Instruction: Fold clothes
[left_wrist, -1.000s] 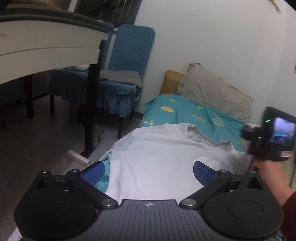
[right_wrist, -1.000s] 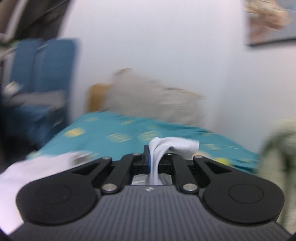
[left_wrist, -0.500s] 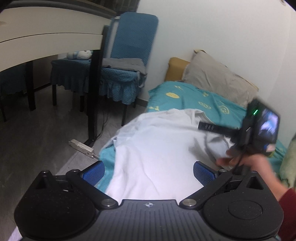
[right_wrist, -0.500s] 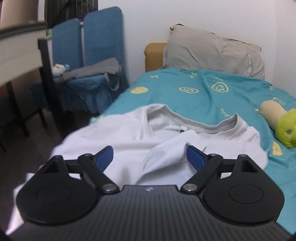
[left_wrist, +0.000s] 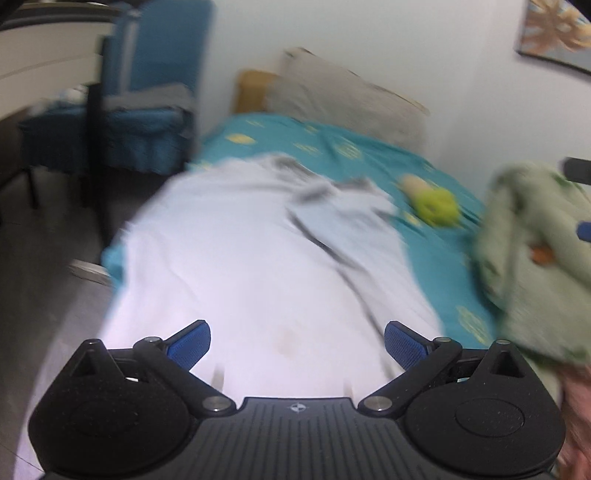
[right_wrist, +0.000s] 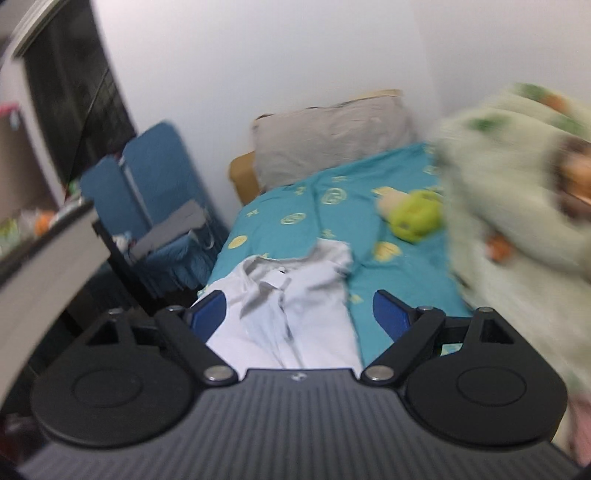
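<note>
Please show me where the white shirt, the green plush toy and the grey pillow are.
white shirt (right_wrist: 295, 317): right wrist view, its front.
green plush toy (right_wrist: 415, 218): right wrist view, green body.
grey pillow (right_wrist: 332, 136): right wrist view, its middle.

Bed (right_wrist: 332, 218) in teal patterned sheet is carrying a white shirt (right_wrist: 295, 314), a green plush toy (right_wrist: 415, 216), a grey pillow (right_wrist: 332, 136) and a pale green blanket (right_wrist: 517, 206).

The right gripper (right_wrist: 297, 314), which a second ago pinches a bunch of the white T-shirt (right_wrist: 291, 306), now stands wide apart with nothing between its pads, drawn back and above the bed. The released sleeve lies folded inward across the shirt's chest. The left gripper (left_wrist: 297, 345) swings rightward, bringing the green plush toy (left_wrist: 432, 203) and a pale floral blanket (left_wrist: 532, 258) into its view.
</note>
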